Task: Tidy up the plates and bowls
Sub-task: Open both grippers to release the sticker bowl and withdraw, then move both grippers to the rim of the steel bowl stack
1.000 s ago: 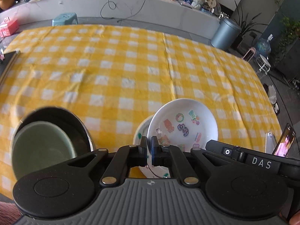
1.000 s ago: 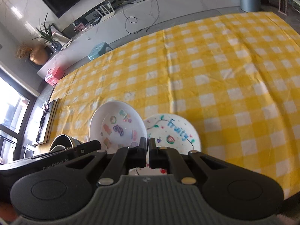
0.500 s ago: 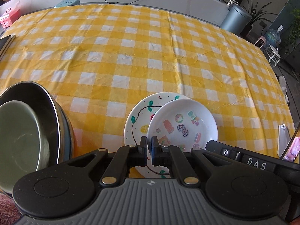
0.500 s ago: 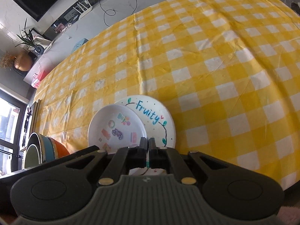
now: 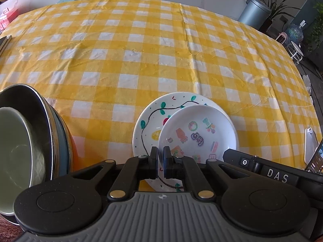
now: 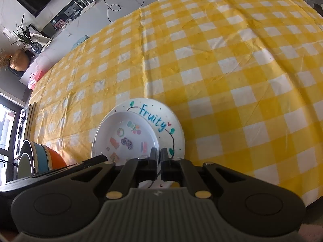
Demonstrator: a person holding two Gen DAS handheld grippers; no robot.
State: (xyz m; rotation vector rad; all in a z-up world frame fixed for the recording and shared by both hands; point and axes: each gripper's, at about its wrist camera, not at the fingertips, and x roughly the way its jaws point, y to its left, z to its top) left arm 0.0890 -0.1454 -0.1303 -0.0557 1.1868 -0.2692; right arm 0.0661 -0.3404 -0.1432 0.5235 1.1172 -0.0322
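Note:
My left gripper [image 5: 160,153] is shut on the near rim of a small white plate with stickers [image 5: 198,130], which lies over a larger white plate with a vine drawing [image 5: 149,121]. My right gripper [image 6: 159,154] is shut on the near rim of that larger plate, lettered "Fruity" [image 6: 163,119]. The sticker plate [image 6: 125,135] sits on its left part in the right wrist view. Both plates are low over the yellow checked tablecloth [image 5: 141,60], near its front edge.
A stack of nested bowls [image 5: 24,133] stands at the left: a pale green one inside steel, blue and orange ones; it also shows in the right wrist view [image 6: 38,161]. A phone [image 5: 315,157] lies at the right table edge.
Both plates have come down toward the tablecloth and together; the sticker plate now overlaps the "Fruity" plate. Both grippers stay shut on the rims.

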